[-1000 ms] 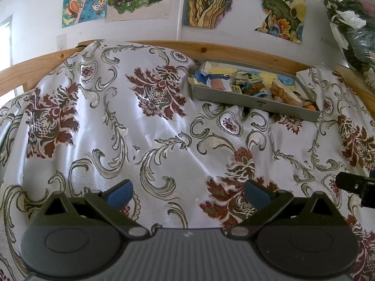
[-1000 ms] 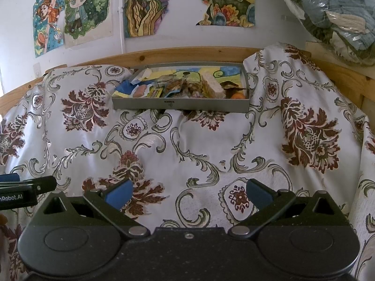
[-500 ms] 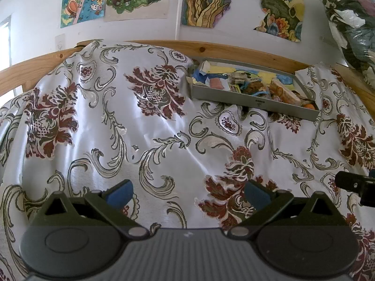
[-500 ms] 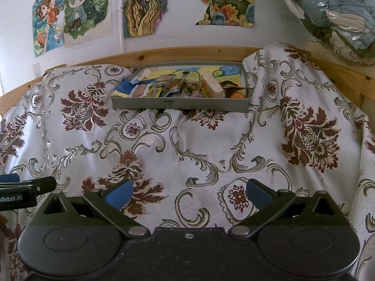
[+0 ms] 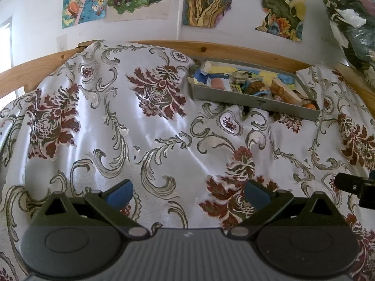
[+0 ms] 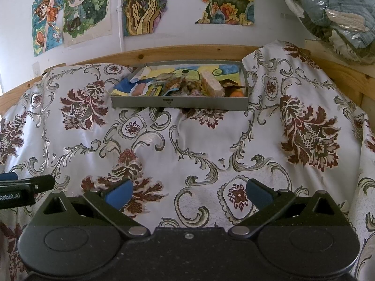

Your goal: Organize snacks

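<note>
Both left tongs and right tongs hang released and empty over the cloth; the snacks lie heaped in the tray, well apart; reaching in, a wide bite may snag several wrappers together.

White wall with colourful drawings, pine rail, floral satin cloth, daylight from left.
</note>
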